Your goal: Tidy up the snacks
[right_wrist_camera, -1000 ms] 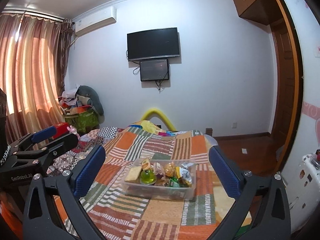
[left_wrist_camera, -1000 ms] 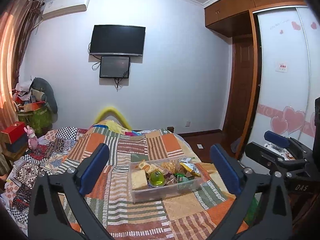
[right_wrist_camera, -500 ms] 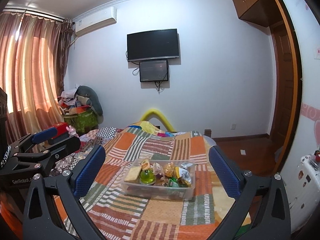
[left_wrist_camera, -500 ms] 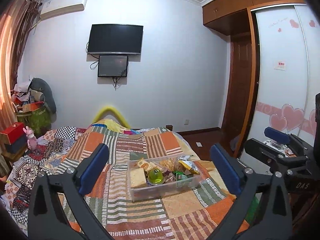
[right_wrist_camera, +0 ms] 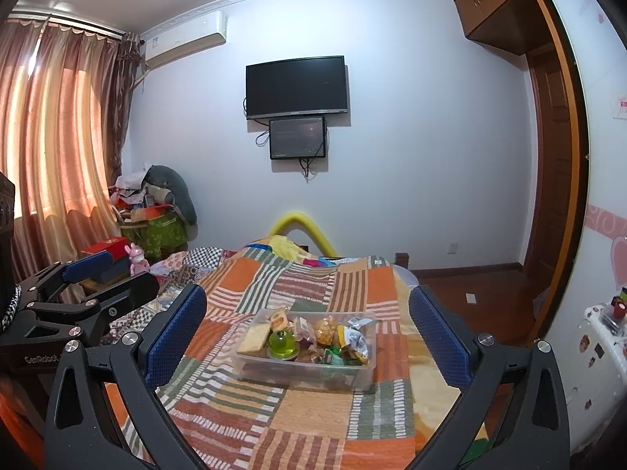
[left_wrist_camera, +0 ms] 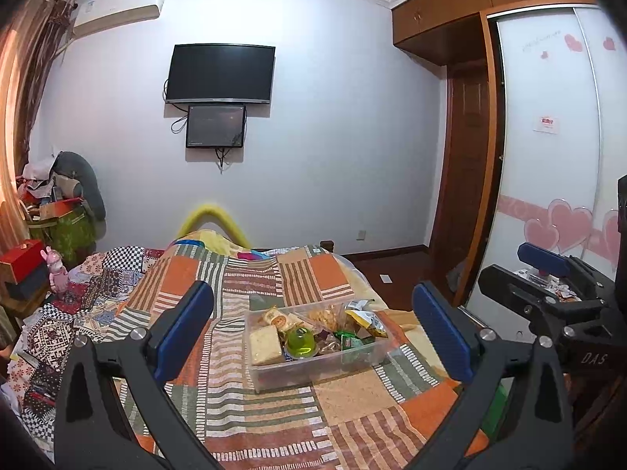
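A clear plastic bin sits on the patchwork bed, also in the right wrist view. It holds several snacks: a pale cracker pack, a green jelly cup and a yellow packet. My left gripper is open and empty, held back from the bin and framing it. My right gripper is open and empty, also back from the bin. Each gripper shows in the other's view: the right one and the left one.
The patchwork blanket covers the bed. A cluttered side table with a red box and a pink toy stands left. A wardrobe and a door stand right. A white appliance is at the right edge.
Both grippers have tilted up very slightly, so the bin sits a little lower in both views. Nothing was taken hold of.
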Motion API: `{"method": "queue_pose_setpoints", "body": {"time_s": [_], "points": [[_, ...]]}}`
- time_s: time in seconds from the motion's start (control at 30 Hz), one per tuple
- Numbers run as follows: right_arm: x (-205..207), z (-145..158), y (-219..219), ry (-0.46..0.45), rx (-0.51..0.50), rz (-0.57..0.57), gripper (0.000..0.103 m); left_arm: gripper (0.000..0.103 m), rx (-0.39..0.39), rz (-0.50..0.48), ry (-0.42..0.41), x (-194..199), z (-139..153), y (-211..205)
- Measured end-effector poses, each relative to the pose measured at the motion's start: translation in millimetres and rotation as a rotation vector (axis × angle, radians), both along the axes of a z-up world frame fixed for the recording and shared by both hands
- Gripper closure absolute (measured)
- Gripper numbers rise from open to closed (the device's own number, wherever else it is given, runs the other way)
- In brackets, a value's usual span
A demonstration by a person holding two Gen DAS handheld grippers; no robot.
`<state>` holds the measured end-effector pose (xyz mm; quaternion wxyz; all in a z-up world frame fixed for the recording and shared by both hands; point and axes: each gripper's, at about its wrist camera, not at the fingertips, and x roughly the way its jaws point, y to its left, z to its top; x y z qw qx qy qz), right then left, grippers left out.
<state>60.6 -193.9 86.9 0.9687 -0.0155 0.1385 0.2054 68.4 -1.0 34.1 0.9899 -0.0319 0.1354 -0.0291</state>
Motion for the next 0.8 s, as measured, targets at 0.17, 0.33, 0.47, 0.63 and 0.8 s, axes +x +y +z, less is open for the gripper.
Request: {"method": "queue_pose_setpoints", "body": {"time_s": [0.17,0.33,0.47,0.63,0.8], "points": [[-0.2,-0.3,-0.8,0.0,0.0,-0.002,0.0,0.0,0.002,-0.013,-0.004,-0.5,1.3,-0.3],[0.5,-1.4,-3.5,-0.005,-0.012,-0.006,0.0,0.0,0.019,-0.009,-0.009,-1.9,1.3,-3.0],[0.8,-2.3,-4.0,-0.002,-0.013,-0.007,0.0,0.0,0.013,-0.02,-0.002,-1.3,-0.1,-3.4],[0.8,-1.8,-4.5,-0.003,-0.014,-0.007,0.0,0.0,0.013,-0.031,0.001,-0.2,-1.2,-4.0],[0.7,-2.6,-3.7,0.0,-0.014,-0.004,0.0,0.0,0.005,-0.04,0.01,0.9,-3.4,-4.2]]}}
